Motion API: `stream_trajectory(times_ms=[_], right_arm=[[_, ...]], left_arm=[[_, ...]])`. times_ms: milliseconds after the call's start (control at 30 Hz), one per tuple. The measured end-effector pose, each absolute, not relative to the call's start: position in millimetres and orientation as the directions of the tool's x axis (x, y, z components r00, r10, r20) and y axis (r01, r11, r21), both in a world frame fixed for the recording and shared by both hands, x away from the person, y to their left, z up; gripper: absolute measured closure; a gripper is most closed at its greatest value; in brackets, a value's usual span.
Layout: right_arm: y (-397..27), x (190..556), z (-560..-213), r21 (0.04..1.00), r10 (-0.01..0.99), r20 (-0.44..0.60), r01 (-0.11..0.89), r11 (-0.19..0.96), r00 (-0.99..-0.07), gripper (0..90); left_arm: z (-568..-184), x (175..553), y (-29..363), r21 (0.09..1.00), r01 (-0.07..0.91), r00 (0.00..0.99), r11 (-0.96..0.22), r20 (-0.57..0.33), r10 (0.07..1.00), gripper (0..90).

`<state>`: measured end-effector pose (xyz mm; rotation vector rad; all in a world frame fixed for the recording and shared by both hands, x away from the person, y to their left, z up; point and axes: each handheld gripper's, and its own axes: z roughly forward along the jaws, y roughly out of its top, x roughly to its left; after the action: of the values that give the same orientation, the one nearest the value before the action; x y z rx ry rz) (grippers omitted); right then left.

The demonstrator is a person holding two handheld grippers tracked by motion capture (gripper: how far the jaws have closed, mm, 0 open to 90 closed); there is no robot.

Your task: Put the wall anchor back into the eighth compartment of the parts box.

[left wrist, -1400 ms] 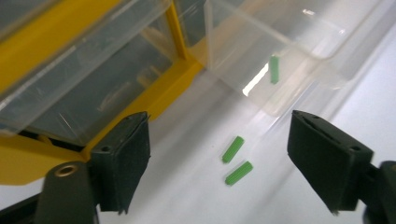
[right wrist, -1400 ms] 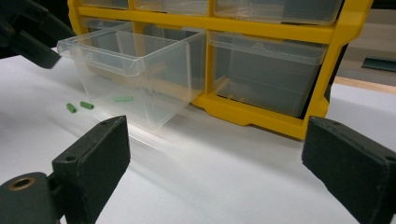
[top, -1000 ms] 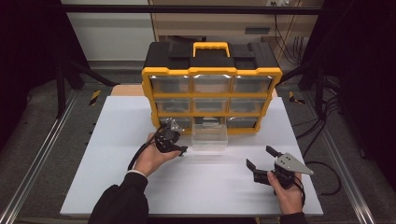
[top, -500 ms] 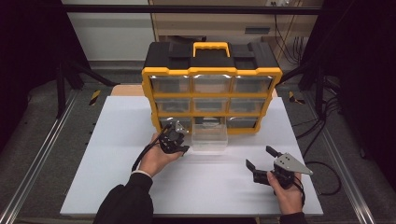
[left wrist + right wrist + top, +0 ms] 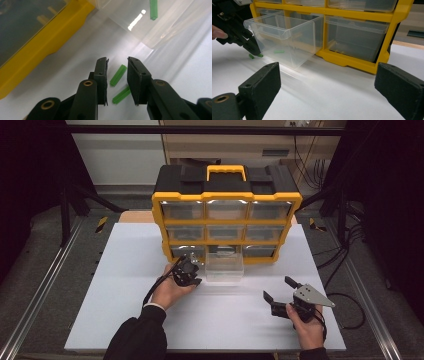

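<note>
Left gripper (image 5: pixel 117 65) jaws, just closing, are being narrowed around a green wall plug (image 5: pixel 118 75) near the tabletop's (image 5: pixel 125 270) far edge, not yet gripping, for the pulled-out clear drawer (image 5: pixel 225 268); right gripper (image 5: pixel 281 293) is being held wide apart, idle.

- right gripper (image 5: pixel 332 82) is sitting low over the white table (image 5: pixel 332 100), jaws gaping wide
- clear drawer (image 5: pixel 284 37) is sticking out of the yellow organizer (image 5: pixel 359 15)
- left gripper (image 5: pixel 253 48) is poking down at green plugs (image 5: pixel 251 56) beside the drawer
</note>
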<state>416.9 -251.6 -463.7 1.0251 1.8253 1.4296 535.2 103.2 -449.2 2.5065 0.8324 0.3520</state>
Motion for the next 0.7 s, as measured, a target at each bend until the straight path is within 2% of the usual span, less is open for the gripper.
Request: stream_trajectory(times_ms=[33, 100, 167, 233, 533, 567, 600, 633, 700], right_arm=[[-251.6, 416.6, -463.6, 0.97, 0.851, 0.009, 0.211, 0.12, -0.524, 7.0], [-251.8, 416.7, -463.6, 0.97, 0.851, 0.008, 0.21, 0.12, -0.524, 7.0], [-252.0, 416.8, -463.5, 0.971, 0.851, 0.006, 0.208, 0.122, -0.525, 6.9], [-252.0, 416.9, -463.6, 0.971, 0.851, 0.006, 0.208, 0.122, -0.525, 6.9], [-253.1, 417.6, -464.1, 0.97, 0.853, 0.009, 0.21, 0.119, -0.522, 6.9], [-253.2, 417.8, -464.1, 0.97, 0.853, 0.006, 0.209, 0.121, -0.521, 6.9], [-253.7, 417.9, -463.8, 0.971, 0.852, 0.001, 0.204, 0.125, -0.523, 6.9], [-253.6, 417.9, -463.7, 0.971, 0.853, -0.001, 0.204, 0.125, -0.522, 6.9], [-253.4, 418.1, -463.5, 0.972, 0.851, 0.001, 0.202, 0.123, -0.525, 6.9]], left_arm=[[-452.7, 534.1, 100.5, 0.539, 0.529, 0.754, -0.655, 0.054, 0.654, 71.6], [-452.7, 534.4, 100.0, 0.539, 0.53, 0.754, -0.655, 0.053, 0.655, 72.2], [-450.7, 535.3, 99.4, 0.501, 0.503, 0.781, -0.705, 0.086, 0.618, 74.1], [-454.1, 533.1, 95.3, 0.529, 0.519, 0.763, -0.672, 0.068, 0.643, 75.0], [-456.8, 532.6, 94.5, 0.529, 0.516, 0.756, -0.674, 0.088, 0.649, 82.3], [-456.1, 533.6, 96.3, 0.501, 0.505, 0.769, -0.703, 0.11, 0.63, 83.4], [-458.4, 532.3, 96.2, 0.538, 0.531, 0.746, -0.655, 0.069, 0.662, 84.3], [-456.9, 533.7, 99.4, 0.518, 0.521, 0.758, -0.679, 0.085, 0.646, 84.3], [-458.5, 531.4, 99.1, 0.556, 0.53, 0.736, -0.64, 0.073, 0.673, 84.4]])
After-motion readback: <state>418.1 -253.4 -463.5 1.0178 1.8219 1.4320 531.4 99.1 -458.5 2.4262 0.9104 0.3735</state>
